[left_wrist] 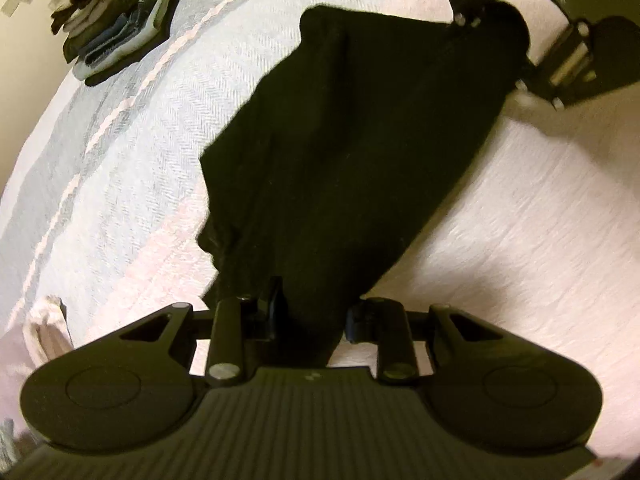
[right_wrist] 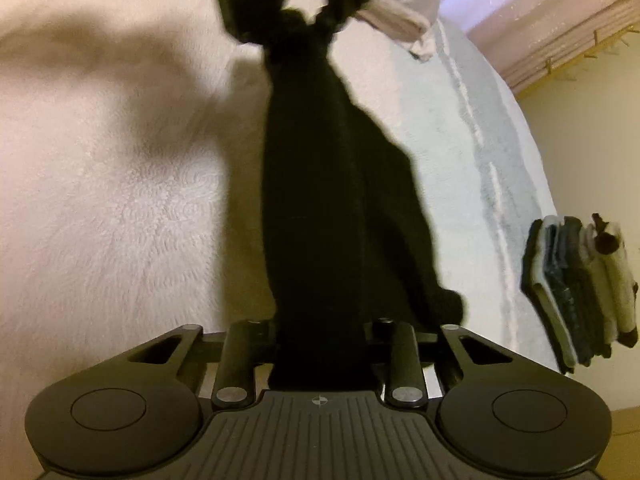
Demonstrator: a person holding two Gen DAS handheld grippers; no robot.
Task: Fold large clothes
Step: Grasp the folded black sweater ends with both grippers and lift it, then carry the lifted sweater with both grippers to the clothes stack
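left gripper clamped narrow on one end of the black garment. right gripper clamped narrow on the other end. the garment is stretched between the two over the bed, bunched at each grip; whether its middle touches the white bedspread is hard to tell, as the dark fabric shows little detail. in the left wrist view the right gripper shows at top right, cloth pinched in it. stack of folded clothes sits well apart at the bed's edge. a light cloth lies near the left gripper.
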